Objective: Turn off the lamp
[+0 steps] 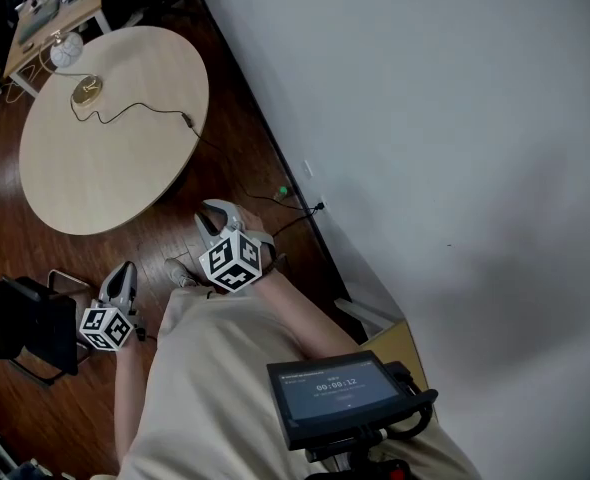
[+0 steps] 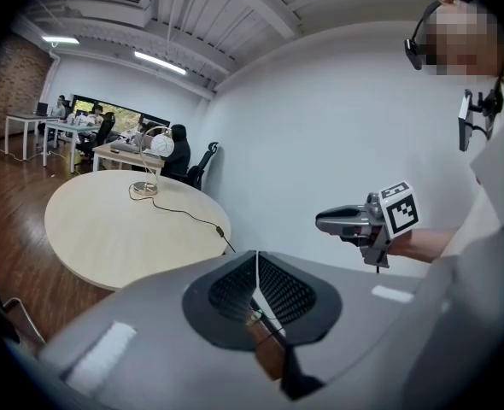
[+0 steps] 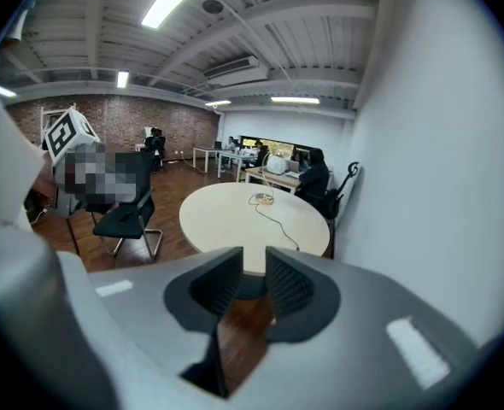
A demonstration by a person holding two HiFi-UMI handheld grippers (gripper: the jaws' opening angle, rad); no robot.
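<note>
With my left tongs [image 1: 121, 280] pressed shut on nothing and my right tongs [image 1: 215, 214] half apart and empty, the lamp [image 1: 87, 90] stands well ahead of both on the far side of the round table [image 1: 125, 178], so I risk snagging its cord [image 1: 135, 108] and dragging it over if I reach across carelessly.

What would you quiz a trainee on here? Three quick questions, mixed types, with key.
1. True or false: the lamp stands on the round table.
2. The jaws of the right gripper are: A) shut on the lamp; B) apart with nothing between them; C) pressed together.
3. Which gripper has its jaws together?
Key: 1 true; 2 B; 3 the left gripper.
</note>
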